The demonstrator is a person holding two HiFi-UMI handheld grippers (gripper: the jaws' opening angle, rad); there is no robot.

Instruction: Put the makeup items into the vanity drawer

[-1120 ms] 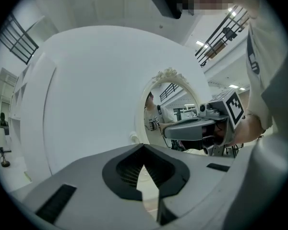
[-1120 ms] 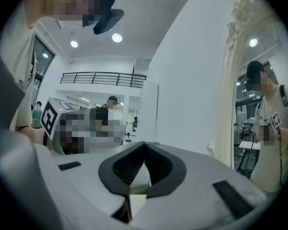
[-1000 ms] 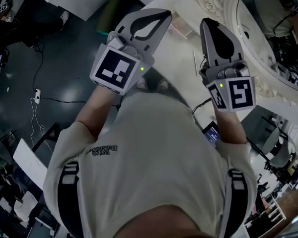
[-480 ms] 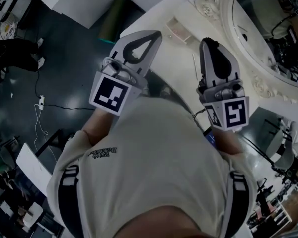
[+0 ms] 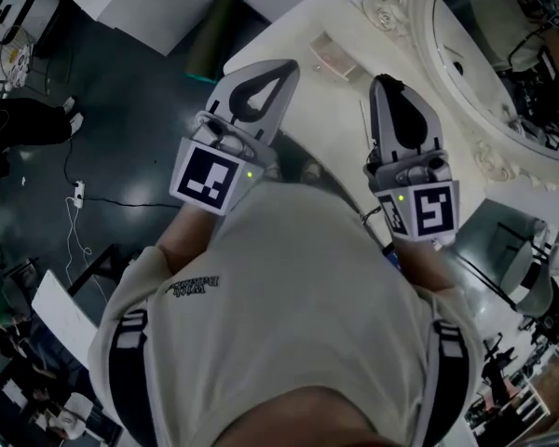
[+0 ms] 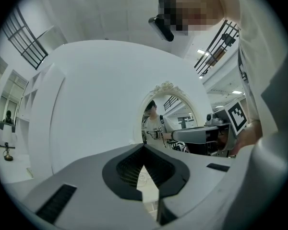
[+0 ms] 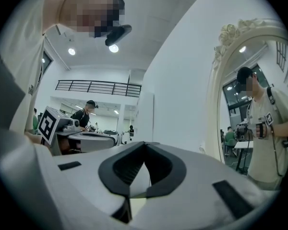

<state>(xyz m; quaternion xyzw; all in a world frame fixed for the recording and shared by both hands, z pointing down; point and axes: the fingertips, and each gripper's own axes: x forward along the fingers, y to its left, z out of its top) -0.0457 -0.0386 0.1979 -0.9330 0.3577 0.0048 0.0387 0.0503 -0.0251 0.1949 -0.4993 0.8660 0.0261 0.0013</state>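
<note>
Left hand-held gripper [image 5: 289, 67]: jaws together, nothing held. Right hand-held gripper [image 5: 388, 82]: same. Both sit level above the white counter [image 5: 340, 110], near the mirror [image 5: 503, 54].

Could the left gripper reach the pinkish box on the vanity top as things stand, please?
Probably yes: the left gripper, jaws shut and empty, points toward the pinkish box, with only bare vanity top showing between them.

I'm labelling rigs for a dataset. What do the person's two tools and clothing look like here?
Both the left tool and right tool are pale grey with black ribbed inner pads. Each carries a white cube printed with black square markers and a small green light. The person wears a beige short-sleeved T-shirt with dark shoulder straps.
</note>
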